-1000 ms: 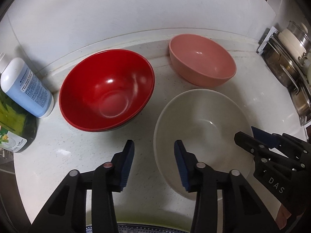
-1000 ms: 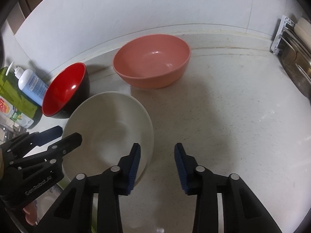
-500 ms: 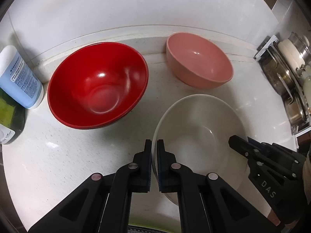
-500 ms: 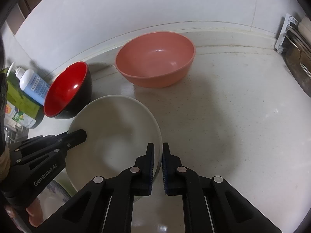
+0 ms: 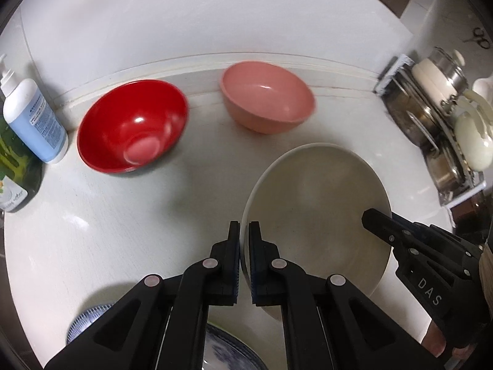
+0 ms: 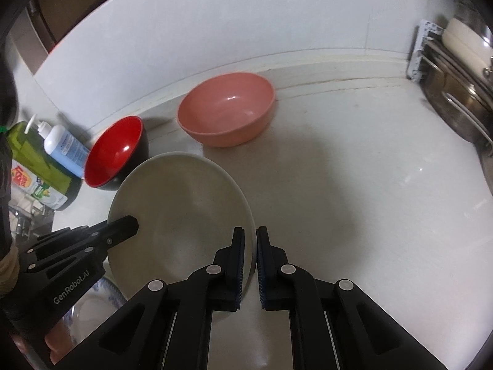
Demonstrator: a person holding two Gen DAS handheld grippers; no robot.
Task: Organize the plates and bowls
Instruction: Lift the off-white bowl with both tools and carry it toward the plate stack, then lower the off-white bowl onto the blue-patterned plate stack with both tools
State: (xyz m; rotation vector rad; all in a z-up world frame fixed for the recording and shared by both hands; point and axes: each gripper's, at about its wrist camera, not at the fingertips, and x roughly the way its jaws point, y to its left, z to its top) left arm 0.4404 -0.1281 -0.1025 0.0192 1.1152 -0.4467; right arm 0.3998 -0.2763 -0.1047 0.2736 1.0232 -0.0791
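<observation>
A wide off-white bowl point(image 5: 317, 206) point(image 6: 185, 212) hangs a little above the counter, held from both sides. My left gripper point(image 5: 244, 231) is shut on its left rim. My right gripper point(image 6: 250, 239) is shut on its right rim. Each gripper shows in the other's view: the right gripper point(image 5: 374, 217) and the left gripper point(image 6: 124, 226) at the opposite rim. Behind it, a red bowl point(image 5: 132, 126) point(image 6: 115, 151) and a pink bowl point(image 5: 268, 98) point(image 6: 226, 108) stand on the counter near the wall.
A blue-white pump bottle point(image 5: 34, 120) and a green detergent bottle point(image 6: 37, 169) stand at the left. A metal rack with pots point(image 5: 440, 117) fills the right side. Blue-patterned plates point(image 5: 222, 351) lie below the grippers. White counter point(image 6: 369, 185) stretches to the right.
Both grippers went from open to shut on the off-white bowl's opposite rims. Then they rose and drew back with the bowl, so the red and pink bowls look smaller.
</observation>
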